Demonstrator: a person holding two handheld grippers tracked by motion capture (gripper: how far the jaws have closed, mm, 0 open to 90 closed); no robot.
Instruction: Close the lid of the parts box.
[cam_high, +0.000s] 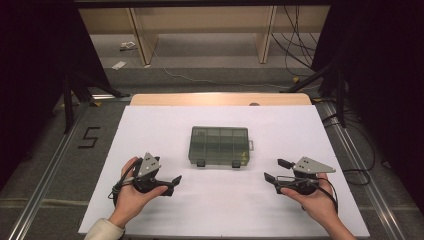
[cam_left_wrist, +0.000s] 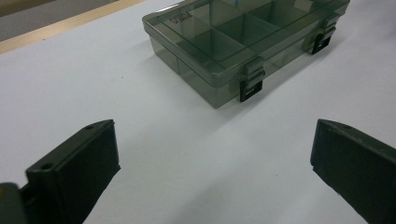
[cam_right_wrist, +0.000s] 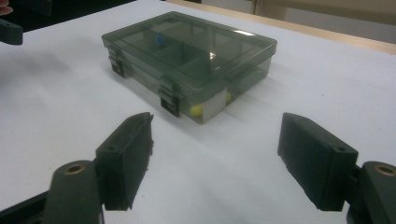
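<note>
Left tool (cam_high: 172, 182) jaws wide apart; right tool (cam_high: 277, 170) likewise, both hand-held low.

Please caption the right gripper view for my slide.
Open right gripper faces the closed compartment box on the white table.

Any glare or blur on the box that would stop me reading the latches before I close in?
High view: dim, soft, box small, latches barely resolved. Left gripper view: near latch sharp, fingers blurred. Right gripper view: glare streak on the lid's far edge, both latches readable.
</note>
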